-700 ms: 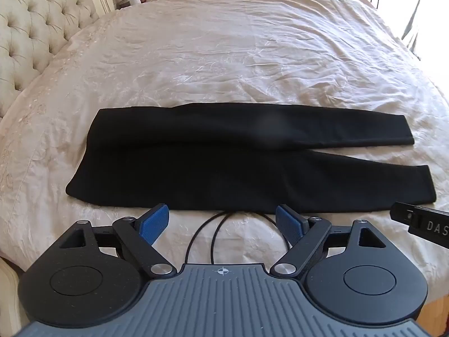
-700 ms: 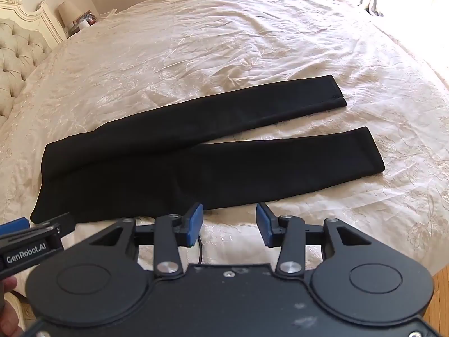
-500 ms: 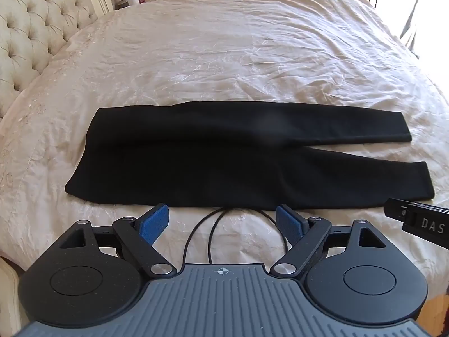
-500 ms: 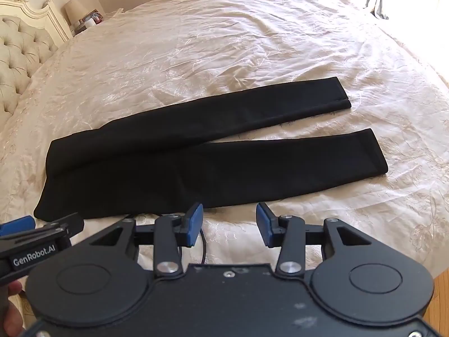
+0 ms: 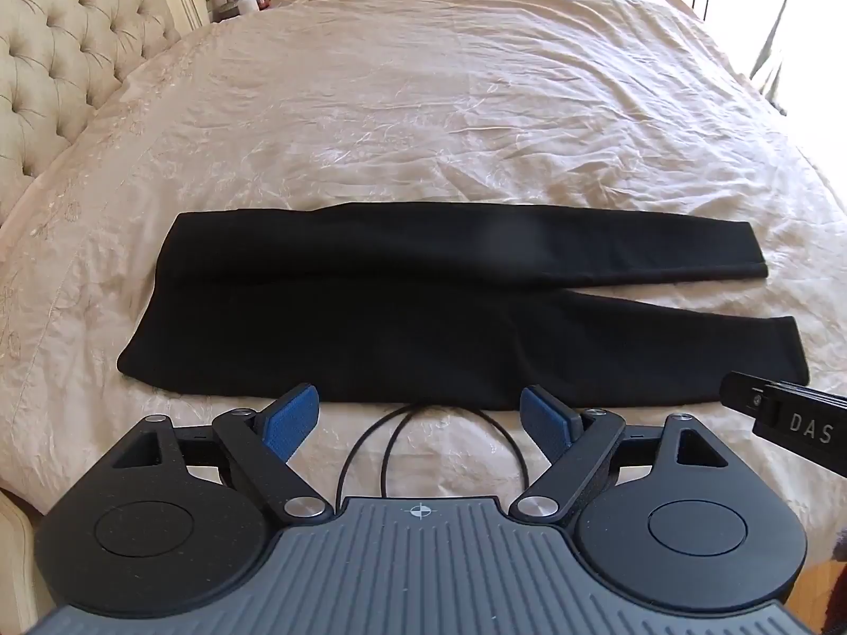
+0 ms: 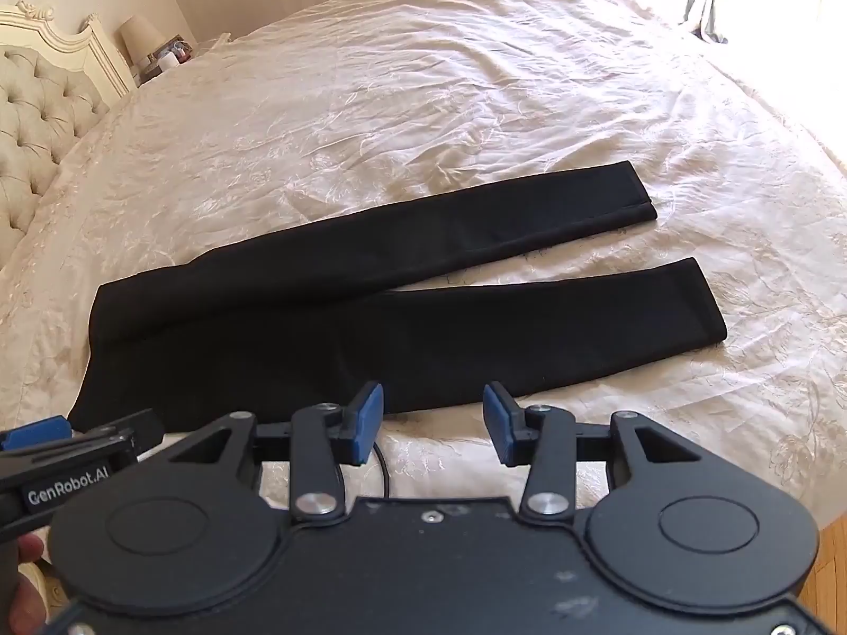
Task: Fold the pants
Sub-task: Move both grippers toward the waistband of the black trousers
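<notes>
Black pants [image 5: 402,312] lie flat near bed's [image 5: 423,106] front edge; left gripper [image 5: 421,415] wide open, right gripper [image 6: 433,423] half open, both empty. Recommend pinching near leg's edge, folding onto far leg.

My left gripper [image 5: 421,415] hangs with its blue pads wide apart and nothing between them, just short of the black pants [image 5: 402,307]. The pants lie flat across the cream bedspread [image 5: 423,106], waist to the left, legs parting slightly at the right. My right gripper [image 5: 783,415] pokes in at the right edge near the closer leg's hem.
</notes>
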Demonstrator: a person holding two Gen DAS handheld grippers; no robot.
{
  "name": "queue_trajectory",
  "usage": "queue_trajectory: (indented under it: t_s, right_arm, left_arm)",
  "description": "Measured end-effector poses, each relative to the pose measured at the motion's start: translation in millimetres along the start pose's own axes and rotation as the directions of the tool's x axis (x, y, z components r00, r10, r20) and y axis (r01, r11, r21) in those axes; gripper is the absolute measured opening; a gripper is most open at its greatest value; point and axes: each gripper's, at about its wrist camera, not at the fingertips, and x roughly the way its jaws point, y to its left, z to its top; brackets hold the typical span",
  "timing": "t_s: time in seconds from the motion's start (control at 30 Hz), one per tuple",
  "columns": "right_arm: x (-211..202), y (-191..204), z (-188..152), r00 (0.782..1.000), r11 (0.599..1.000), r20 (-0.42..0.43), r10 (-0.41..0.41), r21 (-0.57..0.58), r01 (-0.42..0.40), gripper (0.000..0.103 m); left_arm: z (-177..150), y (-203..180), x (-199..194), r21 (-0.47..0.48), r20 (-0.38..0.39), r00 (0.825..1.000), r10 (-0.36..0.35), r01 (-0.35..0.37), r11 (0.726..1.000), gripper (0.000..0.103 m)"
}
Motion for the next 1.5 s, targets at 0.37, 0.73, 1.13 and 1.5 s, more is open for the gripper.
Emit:
queue_trajectory:
  t_s: [0.37,0.73,1.13,1.5]
  right_arm:
    - [-1,-9,-1,1.0,1.0,0.001,-0.011,0.006,0.011,0.045]
    - [0,-16,-1,1.0,1.0,-0.007,-0.01,0.009,0.01,0.045]
    - [6,-17,0,0.999,1.0,-0.025,0.021,-0.006,-0.021,0.045]
    - [17,-6,-6,0.998,0.998,-0.05,0.042,-0.038,-0.044,0.045]
  left_arm:
    - [4,-17,5,0.026,-0.024,0.999,-0.024,0.024,0.999,0.083]
    - [0,-25,8,0.037,-0.031,0.999,-0.015,0.017,0.999,0.083]
    - [-5,-24,11,0.042,-0.036,0.999,0.007,-0.005,0.999,0.083]
    - [-10,-8,15,0.023,-0.083,0.996,0.04,-0.038,0.999,0.083]
